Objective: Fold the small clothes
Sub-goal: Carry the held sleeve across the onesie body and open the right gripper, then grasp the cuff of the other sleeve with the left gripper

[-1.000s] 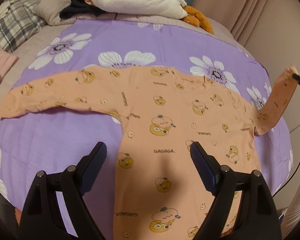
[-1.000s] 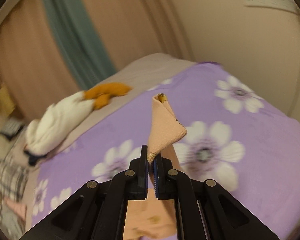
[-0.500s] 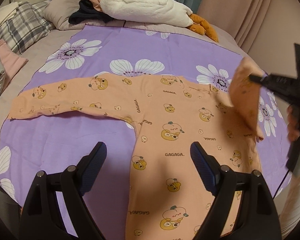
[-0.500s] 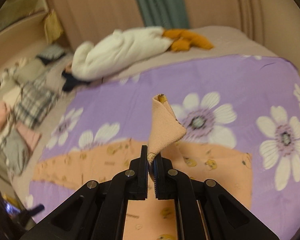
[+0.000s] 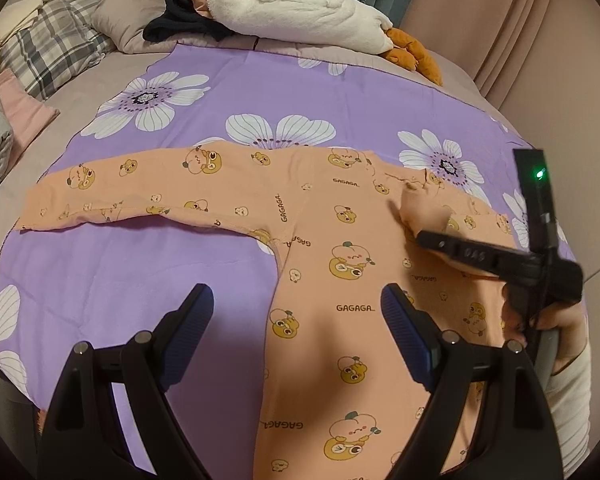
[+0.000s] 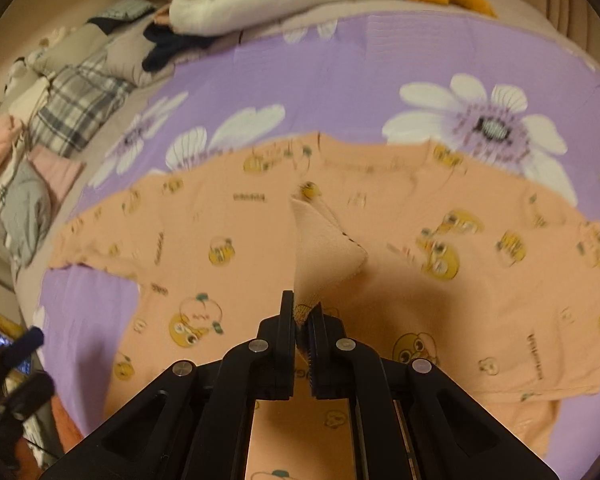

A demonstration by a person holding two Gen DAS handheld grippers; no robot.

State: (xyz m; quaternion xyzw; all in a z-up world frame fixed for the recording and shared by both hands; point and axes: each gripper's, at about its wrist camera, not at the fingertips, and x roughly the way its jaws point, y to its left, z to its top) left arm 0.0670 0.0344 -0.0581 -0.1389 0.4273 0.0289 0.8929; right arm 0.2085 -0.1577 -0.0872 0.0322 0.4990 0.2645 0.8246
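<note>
A small orange shirt [image 5: 340, 264] with little cartoon faces lies flat on a purple sheet [image 5: 260, 96] with big white flowers. In the left wrist view the shirt fills the middle and lower right of the frame. One long sleeve [image 5: 132, 192] lies flat, reaching toward the left edge. The left gripper [image 5: 296, 316] is at the bottom of that view, above the shirt's lower part. Its two blue fingers [image 5: 404, 324] are wide apart and hold nothing. The right gripper [image 5: 420, 238] comes in from the right side of the same view. Its jaws are pressed together on the cuff of the other sleeve [image 5: 424, 210], which is folded over onto the chest of the shirt. In the right wrist view the right gripper [image 6: 302, 322] is at the bottom middle, and the pinched sleeve end [image 6: 324, 256] sticks up from it in a pointy shape over the middle of the shirt [image 6: 420, 280]. That view is a bit blurry. At the top of the left wrist view a fluffy white toy [image 5: 300, 12] with orange feet [image 5: 416, 56] lies at the far edge of the sheet. A dark cloth [image 5: 180, 24] is next to it. A checked pillow [image 5: 48, 52] sits in the upper left.
</note>
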